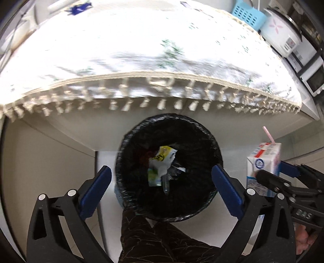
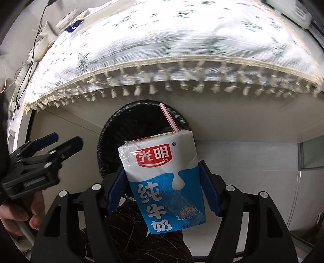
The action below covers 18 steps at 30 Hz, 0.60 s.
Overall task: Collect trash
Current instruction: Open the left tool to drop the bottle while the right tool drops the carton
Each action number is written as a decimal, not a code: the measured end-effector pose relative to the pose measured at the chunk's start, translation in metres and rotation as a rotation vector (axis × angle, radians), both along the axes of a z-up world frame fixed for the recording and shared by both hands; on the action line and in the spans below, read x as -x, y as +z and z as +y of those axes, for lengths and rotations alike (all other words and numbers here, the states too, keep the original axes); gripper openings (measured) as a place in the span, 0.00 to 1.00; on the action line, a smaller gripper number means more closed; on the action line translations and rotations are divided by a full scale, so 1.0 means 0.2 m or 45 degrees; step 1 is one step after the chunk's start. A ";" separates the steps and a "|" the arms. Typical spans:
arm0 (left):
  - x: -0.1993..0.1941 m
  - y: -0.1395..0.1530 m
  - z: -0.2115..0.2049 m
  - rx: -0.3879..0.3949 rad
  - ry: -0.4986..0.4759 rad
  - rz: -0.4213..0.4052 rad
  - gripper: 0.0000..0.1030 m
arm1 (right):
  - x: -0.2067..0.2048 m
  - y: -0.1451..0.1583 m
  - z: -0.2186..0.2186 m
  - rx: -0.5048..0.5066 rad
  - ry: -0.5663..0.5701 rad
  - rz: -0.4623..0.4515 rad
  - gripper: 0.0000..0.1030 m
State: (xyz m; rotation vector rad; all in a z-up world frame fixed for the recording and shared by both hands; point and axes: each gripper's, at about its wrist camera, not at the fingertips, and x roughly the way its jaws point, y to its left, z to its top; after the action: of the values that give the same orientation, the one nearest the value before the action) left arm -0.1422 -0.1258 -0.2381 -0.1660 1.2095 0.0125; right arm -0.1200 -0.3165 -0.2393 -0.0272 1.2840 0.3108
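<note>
A round bin with a black liner [image 1: 129,141] stands on the floor under the table edge and holds crumpled wrappers [image 1: 161,163]. My left gripper [image 1: 162,182] is open and empty, its blue pads spread above the bin's near rim. My right gripper [image 2: 162,186] is shut on a blue and white milk carton [image 2: 162,182] with a pink straw [image 2: 168,117], held upright in front of the bin [image 2: 109,129]. The carton also shows in the left wrist view [image 1: 263,161], right of the bin. The left gripper shows in the right wrist view [image 2: 58,143] at the left.
A table with a white fringed cloth [image 1: 141,50] overhangs the bin. A blue basket [image 1: 247,14], a rice cooker [image 1: 281,30] and a small oven [image 1: 313,79] stand at the far right. The person's dark patterned leg [image 1: 154,238] is just below the bin.
</note>
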 end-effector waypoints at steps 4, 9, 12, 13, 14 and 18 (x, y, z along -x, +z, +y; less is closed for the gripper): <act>0.06 0.04 0.09 0.001 0.056 -0.003 0.94 | -0.03 -0.04 0.12 0.001 0.052 -0.005 0.63; 0.13 0.07 0.17 -0.021 0.097 -0.006 0.94 | -0.06 -0.09 0.25 0.027 0.116 -0.012 0.63; 0.16 0.08 0.21 -0.025 0.118 -0.001 0.94 | -0.07 -0.12 0.30 0.041 0.143 -0.007 0.64; 0.17 0.08 0.22 -0.027 0.124 0.001 0.94 | -0.07 -0.14 0.32 0.047 0.150 -0.006 0.64; 0.17 0.08 0.23 -0.027 0.130 0.003 0.94 | -0.07 -0.15 0.33 0.052 0.154 -0.004 0.64; 0.19 0.08 0.26 -0.031 0.145 0.010 0.94 | -0.08 -0.18 0.37 0.073 0.165 0.005 0.64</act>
State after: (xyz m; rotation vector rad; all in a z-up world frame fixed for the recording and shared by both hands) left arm -0.1803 -0.0734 -0.2225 -0.2139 1.2063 0.1274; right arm -0.1041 -0.2432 -0.2754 -0.1586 1.2973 0.3851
